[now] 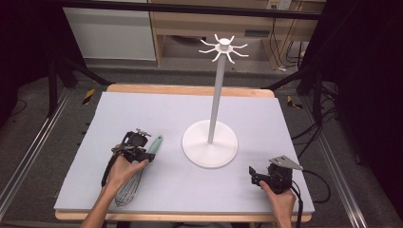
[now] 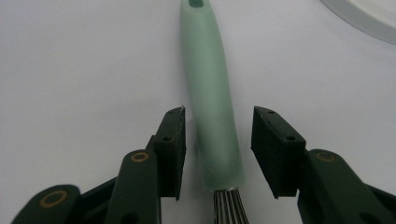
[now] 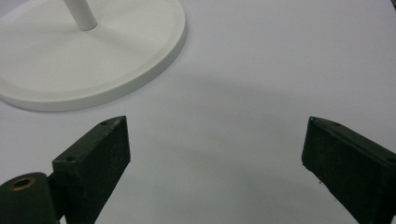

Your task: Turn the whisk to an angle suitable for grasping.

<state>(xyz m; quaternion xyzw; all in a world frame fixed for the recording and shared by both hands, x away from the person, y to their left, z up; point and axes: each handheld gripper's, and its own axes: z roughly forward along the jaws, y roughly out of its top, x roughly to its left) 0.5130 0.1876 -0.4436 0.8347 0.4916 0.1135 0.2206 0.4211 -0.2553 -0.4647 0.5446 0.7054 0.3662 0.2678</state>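
The left gripper point(image 2: 217, 149) has its fingers point(image 2: 173, 144) a little open around the green whisk point(image 2: 210, 93), not squeezing it. The whisk lies on the worktop point(image 1: 157, 114). The right gripper point(image 3: 215, 163) has wide-open fingers, holding nothing.

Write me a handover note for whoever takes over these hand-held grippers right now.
Left hand-held gripper: open, jaws astride the whisk handle, pads not pressing it.
Right hand-held gripper: open, nothing between its jaws, low over the mat near the stand's base.
Whisk lies flat on the mat, left of the white hook stand.
Done: left gripper lined up on the handle.
Probably left: close, lift, hang the whisk on a hook.
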